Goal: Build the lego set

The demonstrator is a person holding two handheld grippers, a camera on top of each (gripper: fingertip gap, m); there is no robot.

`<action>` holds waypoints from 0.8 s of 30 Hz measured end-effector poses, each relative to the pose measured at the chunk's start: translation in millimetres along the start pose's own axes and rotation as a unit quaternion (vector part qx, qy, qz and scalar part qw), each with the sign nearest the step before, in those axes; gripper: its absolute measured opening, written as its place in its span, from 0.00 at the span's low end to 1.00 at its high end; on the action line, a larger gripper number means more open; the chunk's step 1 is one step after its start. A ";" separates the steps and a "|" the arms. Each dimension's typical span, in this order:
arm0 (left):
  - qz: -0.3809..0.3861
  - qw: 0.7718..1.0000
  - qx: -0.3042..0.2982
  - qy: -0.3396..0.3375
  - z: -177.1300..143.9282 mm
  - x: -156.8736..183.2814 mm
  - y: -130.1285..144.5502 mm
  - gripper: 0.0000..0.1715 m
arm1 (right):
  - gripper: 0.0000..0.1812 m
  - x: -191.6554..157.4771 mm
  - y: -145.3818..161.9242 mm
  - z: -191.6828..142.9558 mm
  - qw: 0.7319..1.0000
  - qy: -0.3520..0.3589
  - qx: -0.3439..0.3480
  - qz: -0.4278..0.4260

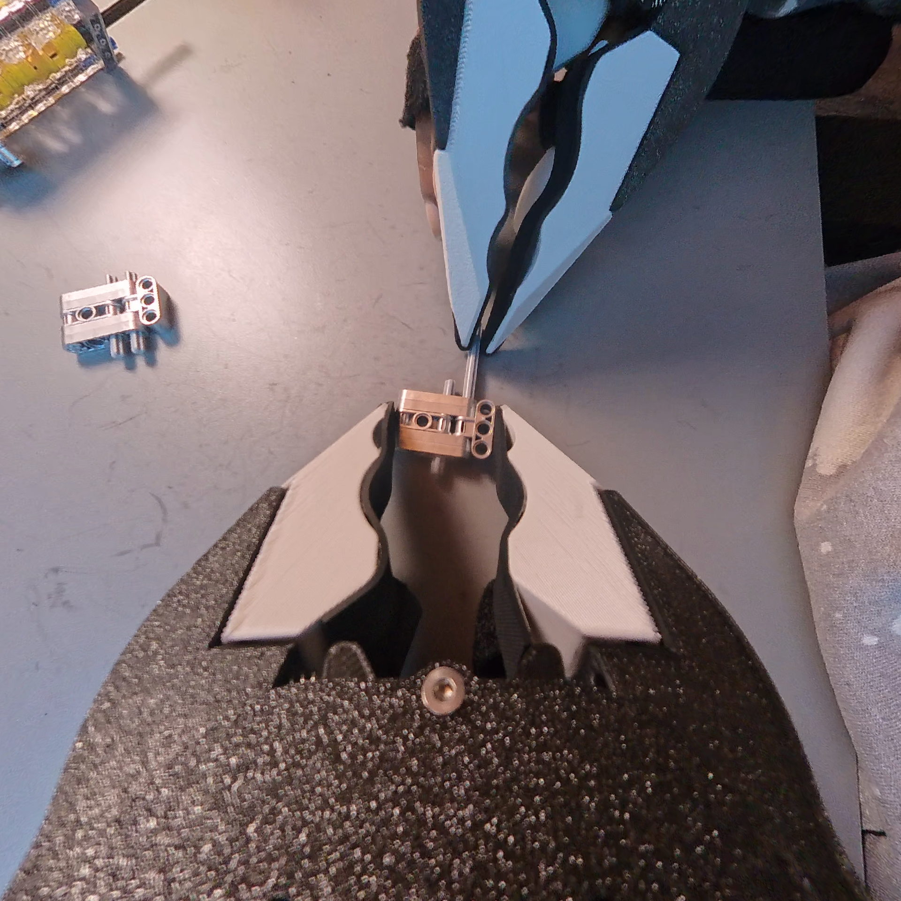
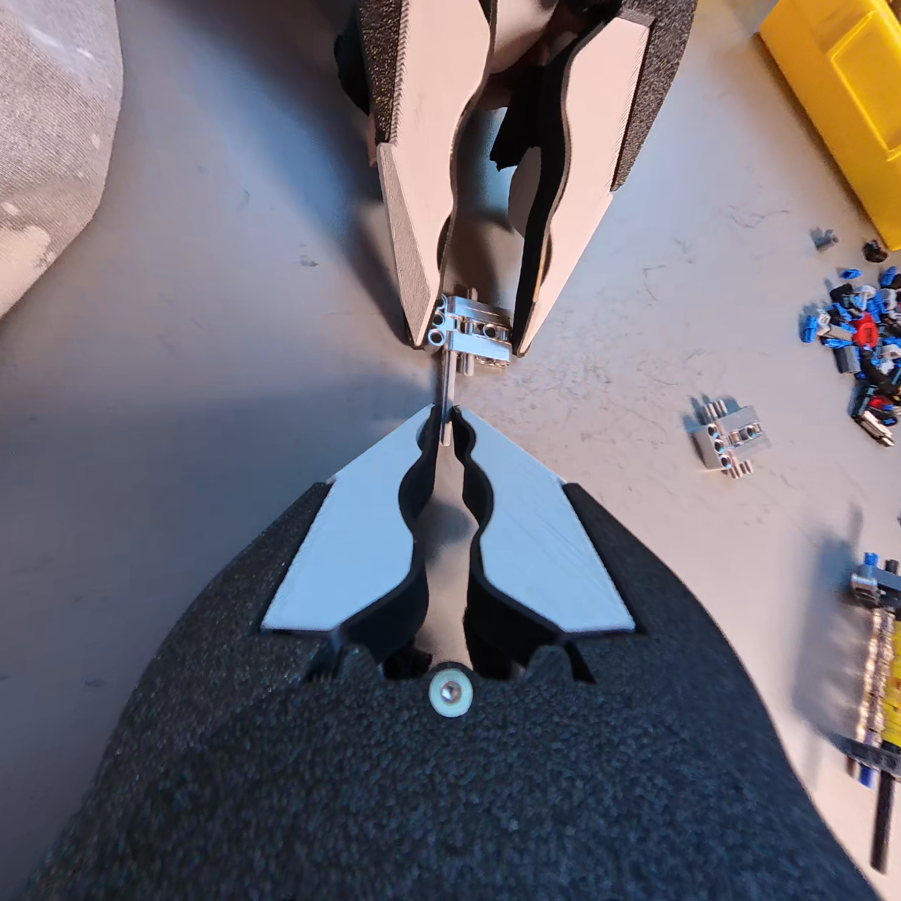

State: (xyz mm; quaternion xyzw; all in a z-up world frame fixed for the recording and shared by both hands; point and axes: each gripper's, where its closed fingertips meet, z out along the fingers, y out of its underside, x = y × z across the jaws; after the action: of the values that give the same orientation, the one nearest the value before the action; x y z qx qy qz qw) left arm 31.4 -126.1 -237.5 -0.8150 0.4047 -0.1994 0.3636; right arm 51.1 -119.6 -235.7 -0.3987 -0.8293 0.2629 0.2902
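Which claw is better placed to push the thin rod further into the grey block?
Probably the right claw: it is shut on the thin rod, in line with the grey block. The left claw is shut on that block, so it can only brace it.

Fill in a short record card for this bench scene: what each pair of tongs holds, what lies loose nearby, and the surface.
left tongs: shut on grey block assembly
right tongs: shut on thin grey axle, whose far end meets the grey block assembly
spare assembly: similar grey one, lying loose on table
small parts pile: blue, black, red pieces
yellow bin: at table's far corner
table: grey, scuffed
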 end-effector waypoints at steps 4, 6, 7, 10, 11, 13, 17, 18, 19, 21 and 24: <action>0.001 1.000 0.001 -0.002 0.1 -0.1 0.0 0.23 | 0.01 -0.1 -1.2 1.5 1.000 -0.010 0.003 0.009; 0.002 1.000 0.001 -0.002 0.0 -0.1 0.0 0.23 | 0.01 -0.1 -1.1 1.4 1.000 -0.012 0.003 0.014; 0.002 1.000 0.001 -0.003 0.1 -0.2 -0.1 0.23 | 0.01 -0.2 -1.1 1.5 1.000 -0.013 0.003 0.016; 0.003 1.000 0.001 -0.003 0.1 -0.3 -0.1 0.23 | 0.01 -0.3 -1.1 1.5 1.000 -0.015 0.001 0.020; 0.003 1.000 0.001 -0.004 0.1 -0.4 0.0 0.23 | 0.01 -0.3 -1.0 1.5 1.000 -0.016 0.001 0.023; 0.002 1.000 0.000 -0.006 0.3 -0.5 -0.3 0.23 | 0.01 -0.3 -1.0 1.6 0.999 -0.019 0.000 0.029; -0.005 1.000 -0.002 -0.012 0.5 -0.7 -0.6 0.23 | 0.01 -0.3 -0.7 1.7 0.999 -0.027 -0.001 0.038; -0.005 1.000 -0.003 -0.015 0.4 -0.7 -0.8 0.23 | 0.01 -0.3 -0.7 1.6 0.999 -0.029 -0.002 0.040; -0.006 1.000 -0.004 -0.017 0.3 -0.7 -0.8 0.23 | 0.01 -0.3 -0.8 1.7 0.999 -0.030 -0.002 0.040; -0.008 1.000 -0.001 -0.014 -0.4 1.2 -2.2 0.24 | 0.01 -0.4 -0.7 1.7 0.999 -0.032 -0.004 0.040; -0.013 1.000 0.006 0.002 -4.1 4.3 -5.7 0.27 | 0.01 -0.6 -0.7 1.7 0.999 -0.034 -0.005 0.041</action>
State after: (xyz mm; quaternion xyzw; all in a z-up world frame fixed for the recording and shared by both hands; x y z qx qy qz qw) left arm 34.3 -129.0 -230.3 -0.8175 0.3936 -0.2082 0.3653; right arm 49.9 -120.8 -236.6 -0.4244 -0.8230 0.2837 0.2492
